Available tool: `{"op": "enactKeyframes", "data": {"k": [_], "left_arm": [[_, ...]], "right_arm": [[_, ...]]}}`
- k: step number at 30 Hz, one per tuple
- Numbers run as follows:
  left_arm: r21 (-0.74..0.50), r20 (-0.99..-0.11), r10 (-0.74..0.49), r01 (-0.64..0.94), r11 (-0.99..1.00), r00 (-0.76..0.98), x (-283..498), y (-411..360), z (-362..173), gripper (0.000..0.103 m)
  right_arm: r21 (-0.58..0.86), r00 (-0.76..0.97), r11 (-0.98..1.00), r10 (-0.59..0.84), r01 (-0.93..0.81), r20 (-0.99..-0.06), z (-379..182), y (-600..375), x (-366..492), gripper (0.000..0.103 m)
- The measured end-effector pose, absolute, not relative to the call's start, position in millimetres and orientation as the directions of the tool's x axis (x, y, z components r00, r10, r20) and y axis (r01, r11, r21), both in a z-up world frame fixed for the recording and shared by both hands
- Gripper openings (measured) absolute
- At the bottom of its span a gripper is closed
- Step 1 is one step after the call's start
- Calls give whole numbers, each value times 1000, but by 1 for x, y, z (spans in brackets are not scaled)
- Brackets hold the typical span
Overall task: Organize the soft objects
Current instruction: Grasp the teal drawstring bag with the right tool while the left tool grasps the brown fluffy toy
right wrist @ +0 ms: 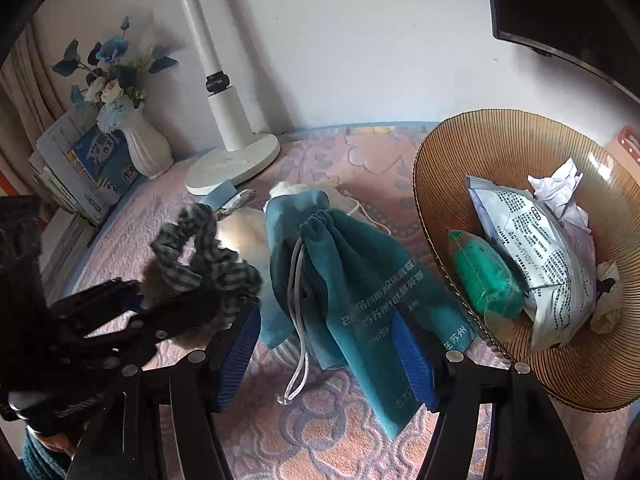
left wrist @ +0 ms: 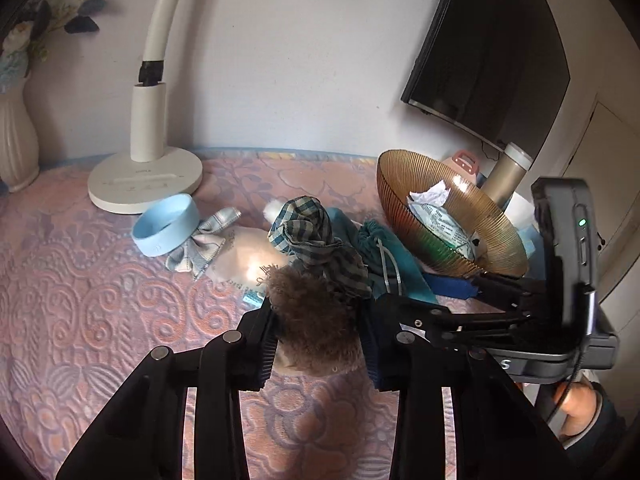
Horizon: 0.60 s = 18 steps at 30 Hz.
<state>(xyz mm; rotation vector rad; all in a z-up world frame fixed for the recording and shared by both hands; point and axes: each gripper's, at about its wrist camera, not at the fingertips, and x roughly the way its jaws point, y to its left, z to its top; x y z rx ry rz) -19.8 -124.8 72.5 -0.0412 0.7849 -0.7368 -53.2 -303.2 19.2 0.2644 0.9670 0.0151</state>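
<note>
The teal velvet drawstring pouch [right wrist: 360, 300] has pale Chinese print plus "km", the rest too small to read. It lies flat on the pink embossed bedspread [left wrist: 80, 300], and the right gripper [right wrist: 328, 356] sits partly open with its blue pads either side of it, not squeezing. The left gripper [left wrist: 320, 336] is clamped on a fuzzy brown scrunchie [left wrist: 316, 320], with a checked blue fabric scrunchie [left wrist: 316, 240] draped on top. The ribbed amber glass bowl [right wrist: 460, 168] just beside the pouch holds a printed white packet [right wrist: 536, 248], a green sachet [right wrist: 484, 276] and crumpled paper [right wrist: 556, 188]. Open bedspread in front.
</note>
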Motion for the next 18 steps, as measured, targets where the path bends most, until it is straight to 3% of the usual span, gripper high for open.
{"op": "enactKeyframes", "data": {"k": [1, 3, 5, 14, 17, 18], "left_arm": [[-295, -622, -615, 583, 757, 484, -21, -119, 76, 33], [-284, -622, -601, 571, 770, 502, -23, -110, 80, 33], [-282, -623, -596, 565, 776, 507, -25, -103, 80, 33], [-312, -608, -619, 567, 762, 497, -45, -93, 80, 33], [-312, -601, -625, 574, 758, 498, -53, -91, 81, 33], [-313, -601, -625, 573, 758, 499, -56, -90, 81, 33]], "right_arm": [[206, 560, 972, 109, 113, -821, 16, -300, -53, 56], [190, 540, 973, 90, 132, -837, 7, -298, -54, 24], [221, 552, 965, 110, 139, -826, 5, -301, -63, 19], [406, 671, 913, 286, 25, -684, 47, -303, -128, 15], [421, 642, 907, 305, 31, -703, 46, -302, -136, 15], [399, 635, 916, 283, 44, -719, 45, -300, -138, 19]]}}
